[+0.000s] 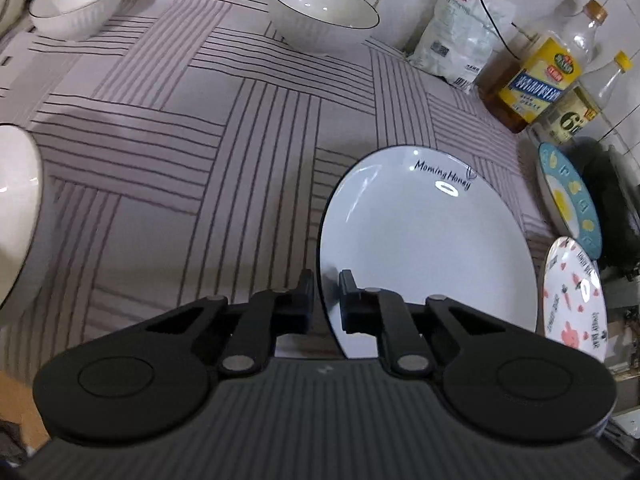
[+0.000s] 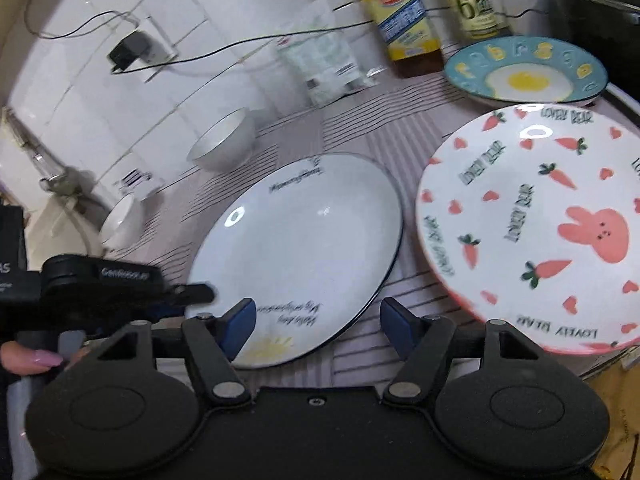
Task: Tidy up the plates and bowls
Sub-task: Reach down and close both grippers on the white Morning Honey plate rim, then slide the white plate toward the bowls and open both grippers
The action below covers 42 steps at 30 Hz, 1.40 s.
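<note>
Plates and bowls sit spread over the striped cloth on the bench (image 1: 168,92). Nearest is the white plate (image 1: 432,248), whose near rim the left claw (image 1: 326,280) has pinched, one finger either side. Right claw (image 2: 318,312) stands half open over that plate's near edge, touching nothing. Beside the white plate lies the carrot plate (image 2: 532,224); beyond it, a white bowl (image 1: 324,14).

my white dark-rimmed plate (image 1: 432,248) lies flat beside the carrot-and-bunny plate (image 2: 536,224); egg plate (image 2: 524,72) behind, three white bowls (image 1: 322,14) upright.
</note>
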Tool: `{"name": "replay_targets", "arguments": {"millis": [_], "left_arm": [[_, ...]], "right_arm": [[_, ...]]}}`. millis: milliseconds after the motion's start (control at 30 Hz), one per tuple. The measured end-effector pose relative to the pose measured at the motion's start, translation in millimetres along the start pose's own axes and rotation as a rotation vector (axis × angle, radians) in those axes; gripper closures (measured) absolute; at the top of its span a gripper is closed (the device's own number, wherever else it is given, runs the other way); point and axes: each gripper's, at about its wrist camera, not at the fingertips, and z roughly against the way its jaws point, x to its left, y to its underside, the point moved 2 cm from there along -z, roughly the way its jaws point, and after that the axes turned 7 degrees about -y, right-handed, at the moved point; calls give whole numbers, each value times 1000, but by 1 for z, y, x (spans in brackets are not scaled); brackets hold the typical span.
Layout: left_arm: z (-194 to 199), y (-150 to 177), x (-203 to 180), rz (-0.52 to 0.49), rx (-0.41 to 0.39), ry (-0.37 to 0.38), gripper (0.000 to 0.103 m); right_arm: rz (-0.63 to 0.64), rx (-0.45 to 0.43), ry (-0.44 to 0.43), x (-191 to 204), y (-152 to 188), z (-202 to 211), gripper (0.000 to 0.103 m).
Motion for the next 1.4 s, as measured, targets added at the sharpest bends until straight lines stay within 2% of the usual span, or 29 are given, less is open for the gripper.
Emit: {"name": "replay_targets", "arguments": {"millis": [67, 233, 300, 500, 567, 633, 667, 900, 1000, 1100, 1400], "left_arm": [[-7, -6, 4, 30, 9, 27, 89], [-20, -19, 3, 30, 4, 65, 87], [-22, -23, 3, 36, 7, 73, 87], [-23, -24, 1, -11, 4, 82, 88], [-22, -23, 2, -15, -2, 85, 89], [-22, -23, 1, -24, -6, 85, 89], [-22, -23, 1, -30, -7, 82, 89], [-12, -21, -4, -79, -15, 44, 89], [-8, -22, 2, -49, -7, 46, 89], [0, -24, 8, -37, -36, 39, 89], [17, -49, 39, 15, -91, -43, 89]], "right_arm": [[-15, -9, 0, -2, -2, -3, 31], [-18, -18, 8, -3, -4, -8, 31], [-32, -20, 16, -5, -4, -11, 34], [6, -31, 45, -1, 1, -16, 35], [-12, -38, 61, -2, 1, -16, 48], [-32, -38, 105, -6, 2, -17, 79], [-35, -31, 126, -9, 2, -18, 80], [-8, -8, 118, -10, 0, -17, 80], [-2, 2, 98, -9, -5, -15, 80], [15, 4, 70, -7, -9, -16, 80], [118, 46, -42, 12, -34, -45, 80]]}}
